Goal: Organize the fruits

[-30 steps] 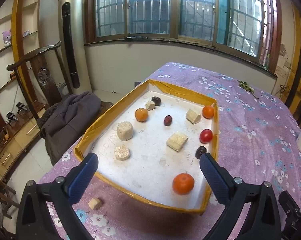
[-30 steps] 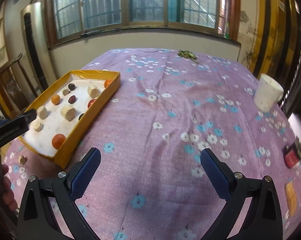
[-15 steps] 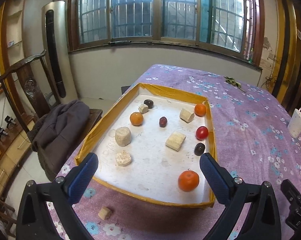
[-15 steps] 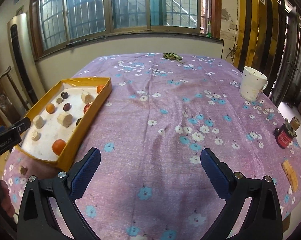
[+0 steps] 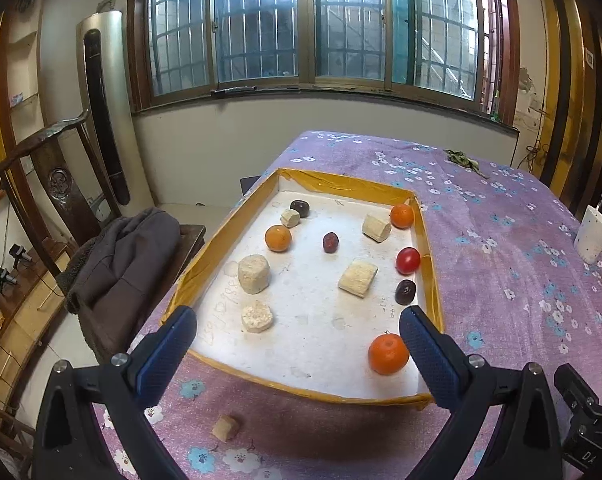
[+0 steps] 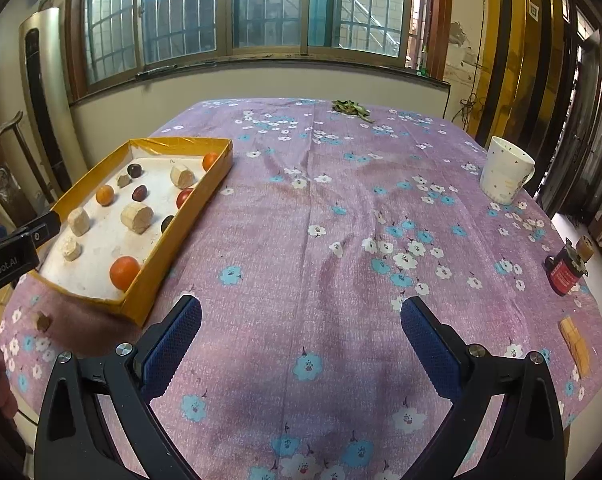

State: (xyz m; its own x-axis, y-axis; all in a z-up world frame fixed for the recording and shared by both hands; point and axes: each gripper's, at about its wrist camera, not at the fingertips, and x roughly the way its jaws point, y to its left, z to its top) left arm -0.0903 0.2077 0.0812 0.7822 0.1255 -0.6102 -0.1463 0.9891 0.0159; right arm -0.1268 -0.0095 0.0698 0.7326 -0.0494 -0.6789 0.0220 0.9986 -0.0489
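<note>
A yellow-rimmed tray (image 5: 343,182) with a white floor holds several fruits: an orange (image 5: 388,353) near its front right, two smaller oranges (image 5: 278,238), a red tomato (image 5: 407,260), dark dates (image 5: 405,291) and pale banana chunks (image 5: 253,273). One pale chunk (image 5: 225,428) lies on the cloth in front of the tray. My left gripper (image 5: 297,344) is open and empty, above the tray's front edge. My right gripper (image 6: 301,336) is open and empty over the purple cloth, right of the tray (image 6: 181,240).
The table has a purple flowered cloth (image 6: 341,220). A white mug (image 6: 505,176) stands at the right, a small red can (image 6: 563,274) and a yellow piece (image 6: 577,344) near the right edge, green leaves (image 6: 351,108) at the back. A chair with a dark coat (image 5: 121,256) stands left.
Both grippers have pulled back and risen, so the tray and table look farther away. The jaws have stayed open and nothing was picked up.
</note>
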